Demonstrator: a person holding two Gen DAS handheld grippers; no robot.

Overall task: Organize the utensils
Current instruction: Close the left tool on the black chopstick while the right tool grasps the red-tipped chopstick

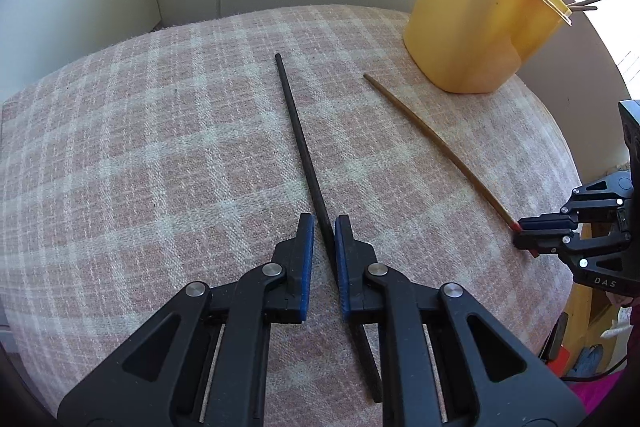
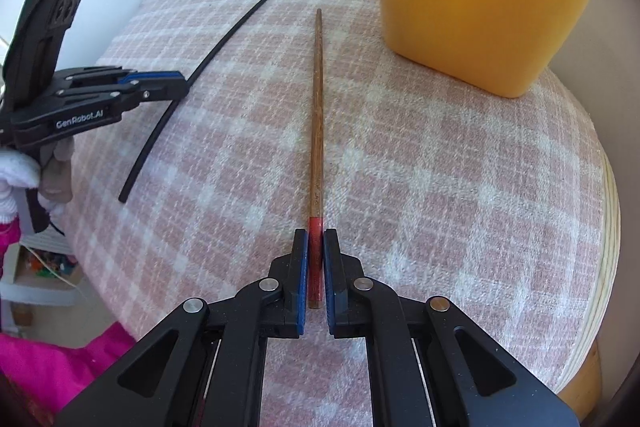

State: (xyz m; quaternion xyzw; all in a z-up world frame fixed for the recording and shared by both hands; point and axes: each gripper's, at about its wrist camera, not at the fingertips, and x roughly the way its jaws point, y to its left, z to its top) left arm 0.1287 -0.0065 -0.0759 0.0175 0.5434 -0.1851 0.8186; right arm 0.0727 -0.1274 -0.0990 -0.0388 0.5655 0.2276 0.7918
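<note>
My left claw [image 1: 323, 227] straddles the black chopstick [image 1: 298, 143], jaws narrowly spread, the stick against one pad only. My right claw [image 2: 316, 241] is pressed onto the wooden chopstick [image 2: 317, 99] at its red end. Both sticks lie flat on the checked surface [image 1: 140, 147]. Gripped so far back, each long stick could droop or twist and miss the yellow container [image 1: 476, 23] beyond.

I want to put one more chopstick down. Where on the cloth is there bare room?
Free: the wide patch of checked cloth left of the black chopstick. Narrower: the strip between it and the brown chopstick. Crowded: near the yellow holder and the right gripper.
</note>
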